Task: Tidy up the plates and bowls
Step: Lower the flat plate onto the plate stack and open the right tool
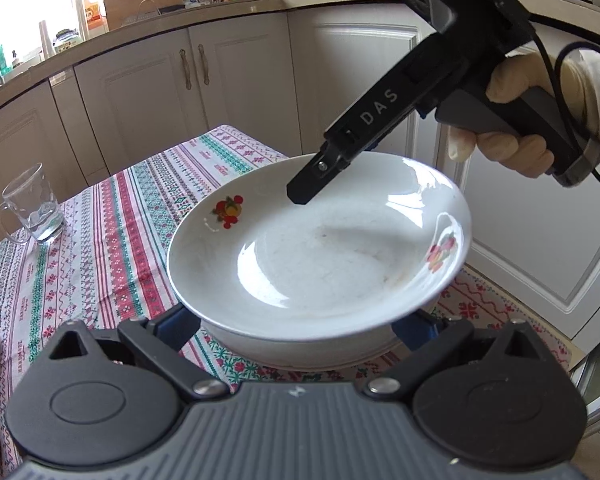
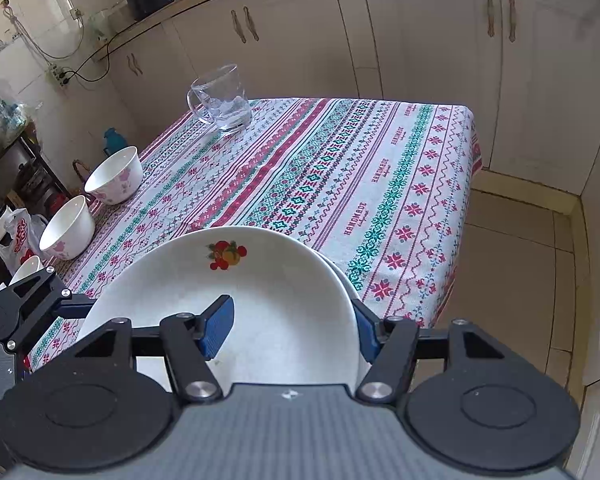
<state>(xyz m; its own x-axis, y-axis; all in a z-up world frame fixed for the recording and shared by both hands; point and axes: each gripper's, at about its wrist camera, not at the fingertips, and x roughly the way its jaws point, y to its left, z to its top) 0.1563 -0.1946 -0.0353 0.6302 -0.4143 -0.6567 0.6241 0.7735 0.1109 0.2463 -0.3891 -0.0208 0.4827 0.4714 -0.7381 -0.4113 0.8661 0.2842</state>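
Left wrist view, white deep plate (image 1: 320, 256), red fruit decals, glossy, tilted

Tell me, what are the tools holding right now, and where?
The right tool pinches the top fruit-print plate by its rim. The left tool sits open under that plate's near edge, gripping nothing.
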